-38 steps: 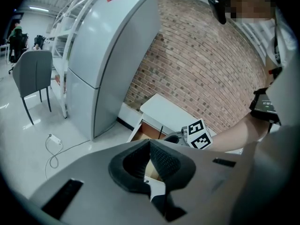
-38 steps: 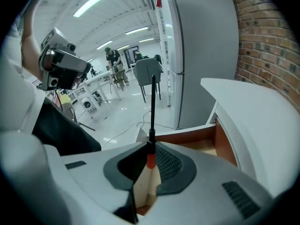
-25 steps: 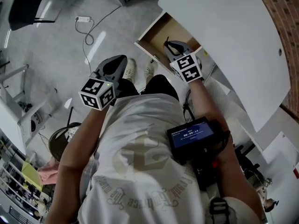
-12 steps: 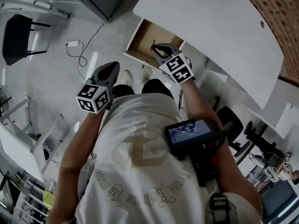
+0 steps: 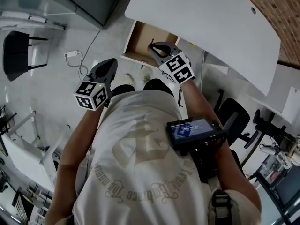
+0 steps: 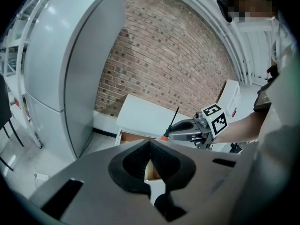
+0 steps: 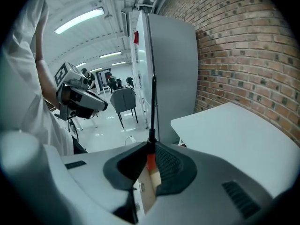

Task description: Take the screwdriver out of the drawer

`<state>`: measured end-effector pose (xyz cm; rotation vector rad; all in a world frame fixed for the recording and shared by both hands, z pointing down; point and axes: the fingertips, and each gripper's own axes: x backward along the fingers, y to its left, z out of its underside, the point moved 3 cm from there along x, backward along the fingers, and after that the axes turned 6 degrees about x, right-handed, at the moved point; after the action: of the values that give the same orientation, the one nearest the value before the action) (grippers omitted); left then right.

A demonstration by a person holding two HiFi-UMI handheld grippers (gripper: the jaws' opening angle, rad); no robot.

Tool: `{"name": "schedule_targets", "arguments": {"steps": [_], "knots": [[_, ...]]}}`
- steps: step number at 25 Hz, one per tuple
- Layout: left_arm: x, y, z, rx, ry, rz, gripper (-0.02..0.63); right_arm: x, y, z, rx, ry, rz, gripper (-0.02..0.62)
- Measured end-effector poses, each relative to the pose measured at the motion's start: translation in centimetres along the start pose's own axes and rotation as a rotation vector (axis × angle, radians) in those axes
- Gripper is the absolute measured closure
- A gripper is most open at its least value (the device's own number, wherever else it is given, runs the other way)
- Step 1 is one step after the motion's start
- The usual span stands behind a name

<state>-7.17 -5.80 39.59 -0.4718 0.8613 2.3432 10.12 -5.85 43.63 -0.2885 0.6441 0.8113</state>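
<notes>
1. Screwdriver (image 7: 150, 160) sits clamped in our right gripper's (image 7: 151, 146) jaws, held above the open drawer (image 5: 132, 56).
2. Our left gripper (image 6: 150, 144) hangs empty, jaws together.
3. We judge removal nearly done; only carrying it clear remains.

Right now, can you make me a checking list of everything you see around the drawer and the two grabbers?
Surface: white table, with an open wooden drawer under its edge.
Job's things: screwdriver, held above the drawer, shaft pointing away from the fingers.
Clutter: nothing seen.
Grippers: right gripper is shut on the screwdriver's orange handle. Left gripper has its fingers together with nothing between them, off to the side over the floor.
Cables: white plug block with its cable, lying on the floor.
Surroundings: black chair, brick wall, grey cabinet.
</notes>
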Motion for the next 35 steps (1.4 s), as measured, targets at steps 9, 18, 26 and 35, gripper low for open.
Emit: {"name": "schedule_targets", "arguments": {"steps": [9, 18, 26, 35], "knots": [[-0.9, -1.3, -2.5, -0.063, -0.002, 0.067, 0.584, 3.1, -0.5, -1.8, -0.049, -0.050, 0.060, 0.531], [-2.3, -2.3, -3.9, -0.108, 0.005, 0.129, 0.584, 5.2, -0.8, -2.2, -0.094, -0.088, 0.090, 0.531], [-3.1, -4.3, -4.3, -0.144, 0.016, 0.177, 0.584, 7.5, -0.5, -2.1, -0.107, -0.103, 0.107, 0.531], [-3.8, -5.3, -4.6, -0.172, 0.031, 0.213, 0.584, 8.7, 0.0, -2.2, -0.130, -0.128, 0.130, 0.531]]}}
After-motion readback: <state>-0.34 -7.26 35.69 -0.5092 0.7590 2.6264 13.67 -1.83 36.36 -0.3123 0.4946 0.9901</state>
